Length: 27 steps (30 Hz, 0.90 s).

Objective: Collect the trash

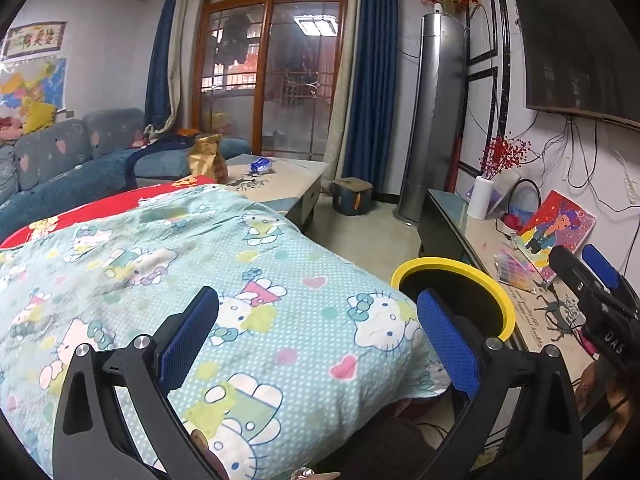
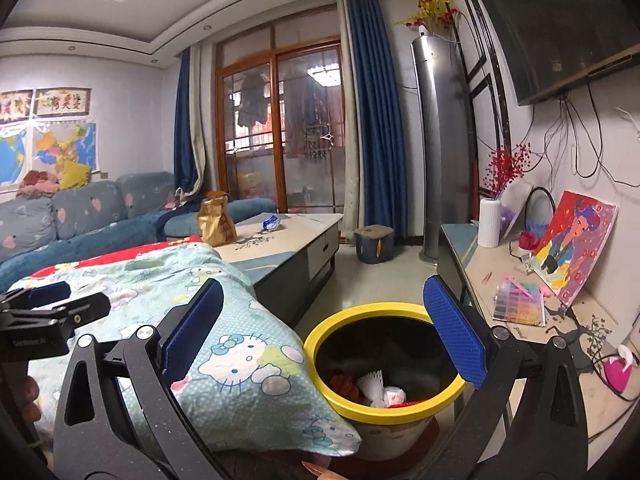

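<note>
Two blue-padded fingers of the left gripper (image 1: 318, 330) are standing spread wide over a Hello Kitty quilt (image 1: 224, 280), pinching nothing. Beside it, the right gripper (image 2: 324, 328) is likewise hanging with its jaws gaping and empty, its right finger over the rim of the one yellow-rimmed bin (image 2: 320, 344).

Two pieces of trash are lying on the coffee table (image 2: 296, 228), well beyond both pairs of jaws: one gold paper bag (image 2: 216, 222) standing upright at the quilt's far end and one blue crumpled wrapper (image 2: 271, 223) past it. Both are also showing in the left wrist view, bag (image 1: 207, 156) and wrapper (image 1: 261, 165).

Only the right wrist view is looking down into the bin, where white and red scraps (image 2: 374, 390) are lying; the left view is showing just its rim (image 1: 404, 272) and dark mouth.
</note>
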Each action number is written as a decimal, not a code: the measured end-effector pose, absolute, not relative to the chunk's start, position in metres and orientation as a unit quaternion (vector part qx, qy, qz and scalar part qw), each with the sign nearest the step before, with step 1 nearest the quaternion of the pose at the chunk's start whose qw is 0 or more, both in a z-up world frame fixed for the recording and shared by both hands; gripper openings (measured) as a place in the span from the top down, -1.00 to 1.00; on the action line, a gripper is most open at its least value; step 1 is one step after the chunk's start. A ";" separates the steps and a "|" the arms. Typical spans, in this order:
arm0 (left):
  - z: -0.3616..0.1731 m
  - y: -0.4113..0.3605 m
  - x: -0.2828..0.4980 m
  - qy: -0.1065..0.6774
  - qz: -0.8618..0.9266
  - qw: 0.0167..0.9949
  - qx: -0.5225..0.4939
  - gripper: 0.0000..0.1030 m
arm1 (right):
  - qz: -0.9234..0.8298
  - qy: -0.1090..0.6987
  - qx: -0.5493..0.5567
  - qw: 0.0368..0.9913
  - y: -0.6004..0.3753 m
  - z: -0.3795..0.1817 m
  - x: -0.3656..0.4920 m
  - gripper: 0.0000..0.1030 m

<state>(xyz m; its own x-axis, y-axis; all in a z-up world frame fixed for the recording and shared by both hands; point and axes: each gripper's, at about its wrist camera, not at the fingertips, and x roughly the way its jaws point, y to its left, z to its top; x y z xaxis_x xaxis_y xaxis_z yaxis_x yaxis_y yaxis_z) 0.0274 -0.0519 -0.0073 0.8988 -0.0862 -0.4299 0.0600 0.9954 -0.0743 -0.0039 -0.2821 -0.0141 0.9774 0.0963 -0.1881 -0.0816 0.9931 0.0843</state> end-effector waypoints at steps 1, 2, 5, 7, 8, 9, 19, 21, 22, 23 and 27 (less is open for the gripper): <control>-0.008 -0.050 0.027 0.221 -0.037 0.974 -0.034 -0.88 | 0.047 0.099 0.039 0.993 -0.281 -0.015 -0.003 -0.79; -0.009 -0.049 0.026 0.220 -0.037 0.974 -0.037 -0.88 | 0.046 0.101 0.040 0.993 -0.281 -0.017 -0.002 -0.79; -0.010 -0.049 0.026 0.221 -0.037 0.974 -0.035 -0.88 | 0.047 0.109 0.043 0.992 -0.278 -0.020 -0.001 -0.79; -0.010 -0.050 0.025 0.218 -0.038 0.975 -0.032 -0.88 | 0.047 0.110 0.041 0.992 -0.276 -0.020 0.000 -0.79; -0.009 -0.049 0.024 0.217 -0.041 0.975 -0.032 -0.88 | 0.046 0.109 0.041 0.992 -0.276 -0.020 -0.001 -0.79; -0.009 -0.049 0.023 0.216 -0.041 0.975 -0.032 -0.88 | 0.046 0.108 0.041 0.992 -0.276 -0.020 0.000 -0.79; -0.004 -0.054 0.022 0.209 -0.045 0.977 -0.029 -0.88 | 0.046 0.110 0.040 0.992 -0.274 -0.020 -0.001 -0.79; -0.004 -0.054 0.021 0.207 -0.046 0.977 -0.029 -0.88 | 0.046 0.109 0.041 0.992 -0.274 -0.020 -0.001 -0.79; -0.003 -0.054 0.021 0.207 -0.045 0.977 -0.029 -0.88 | 0.046 0.109 0.040 0.992 -0.274 -0.020 -0.001 -0.79; -0.003 -0.054 0.021 0.207 -0.045 0.977 -0.028 -0.88 | 0.046 0.109 0.040 0.992 -0.273 -0.020 -0.001 -0.79; -0.003 -0.054 0.021 0.206 -0.045 0.977 -0.029 -0.88 | 0.047 0.109 0.041 0.992 -0.273 -0.019 0.000 -0.79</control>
